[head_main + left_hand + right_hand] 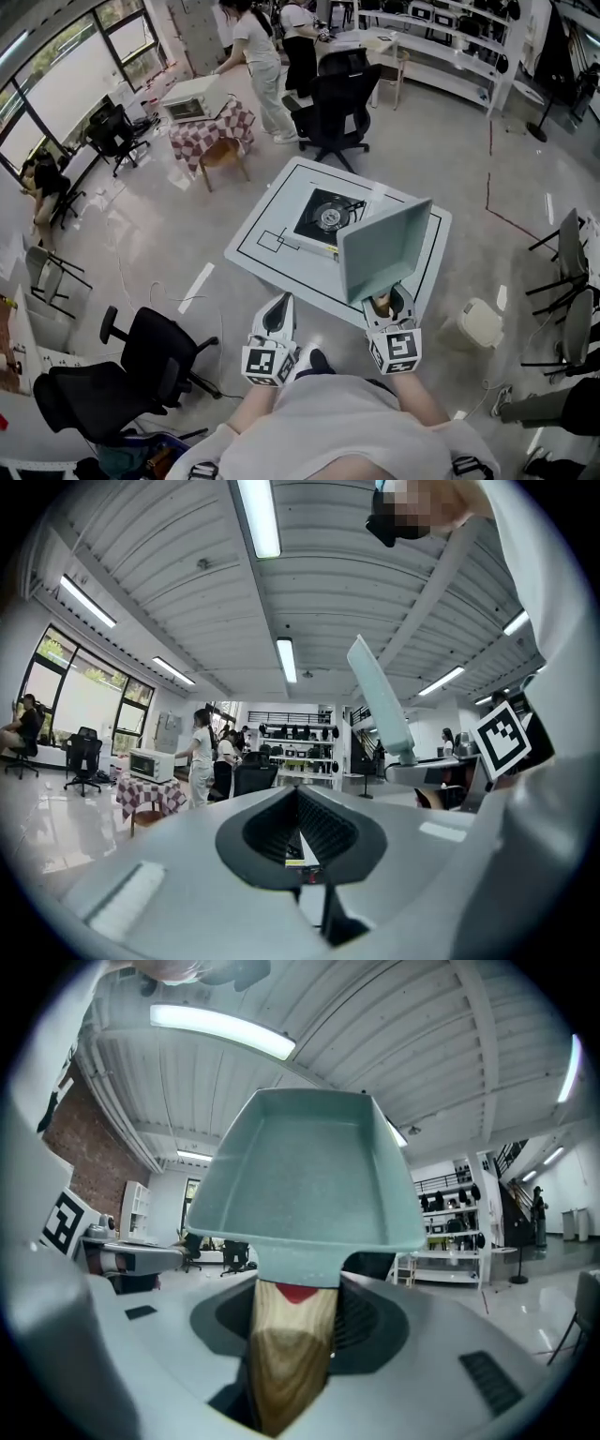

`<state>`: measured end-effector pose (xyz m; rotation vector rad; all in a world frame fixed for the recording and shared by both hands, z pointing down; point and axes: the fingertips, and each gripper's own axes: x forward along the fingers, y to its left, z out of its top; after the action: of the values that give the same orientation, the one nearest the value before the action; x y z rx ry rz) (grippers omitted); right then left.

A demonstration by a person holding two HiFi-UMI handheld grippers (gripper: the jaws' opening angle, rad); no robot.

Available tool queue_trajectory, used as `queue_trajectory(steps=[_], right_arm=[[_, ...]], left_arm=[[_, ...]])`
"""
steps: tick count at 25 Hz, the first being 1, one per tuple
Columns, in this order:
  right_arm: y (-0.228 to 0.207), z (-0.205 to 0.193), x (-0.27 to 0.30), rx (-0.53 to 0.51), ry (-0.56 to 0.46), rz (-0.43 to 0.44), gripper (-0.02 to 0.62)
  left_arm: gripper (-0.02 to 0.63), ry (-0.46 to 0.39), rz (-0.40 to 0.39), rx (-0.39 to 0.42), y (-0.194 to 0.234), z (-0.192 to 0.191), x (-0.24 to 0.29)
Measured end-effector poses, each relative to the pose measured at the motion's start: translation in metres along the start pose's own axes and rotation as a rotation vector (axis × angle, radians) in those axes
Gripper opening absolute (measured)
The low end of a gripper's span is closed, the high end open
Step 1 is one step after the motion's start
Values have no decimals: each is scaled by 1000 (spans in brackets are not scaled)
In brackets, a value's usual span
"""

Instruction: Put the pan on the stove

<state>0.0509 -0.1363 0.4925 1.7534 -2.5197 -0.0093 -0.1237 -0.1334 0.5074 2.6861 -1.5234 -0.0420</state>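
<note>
In the head view, the right gripper held the square teal pan by its wooden handle. The pan stood almost upright over the near side of the bench, short of the stove and to its right. Gripped only at the handle end, the pan would likely swing or slip as it was laid flat. It also hid part of the bench, so it might be set down off the burner. The left gripper hung near the person, short of the bench and carrying nothing. A black office chair stood at the left and another chair beyond the bench. Neither stood between the pan and the stove.

In the left gripper view, the left fingers were pressed together with nothing between them. The pan showed edge-on at the right, well apart from them. People stood far off by a small oven.

In the right gripper view, the right fingers pinched the handle just below the pan. The handle looked smooth, so twisting in that grip seemed the main hazard.
</note>
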Motion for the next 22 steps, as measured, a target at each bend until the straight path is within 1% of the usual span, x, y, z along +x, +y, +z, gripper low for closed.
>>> queue_trajectory(steps=[4,8,15,19,22], right_arm=[[-1,0,49,4,19,-36,183],[-4,1,76,8,32,-58,183],[-15,-2,105,0,43,-51,183],[-22,-5,118,5,56,-21,183],[-28,-6,126,5,72,3,183]], left_arm=[[11,7,-48,5,35,2,35],[11,0,-58,17,59,1,56],[11,-2,-5,18,82,-2,73],[11,25,45,0,85,-5,79],[11,34,59,-9,81,-4,85]])
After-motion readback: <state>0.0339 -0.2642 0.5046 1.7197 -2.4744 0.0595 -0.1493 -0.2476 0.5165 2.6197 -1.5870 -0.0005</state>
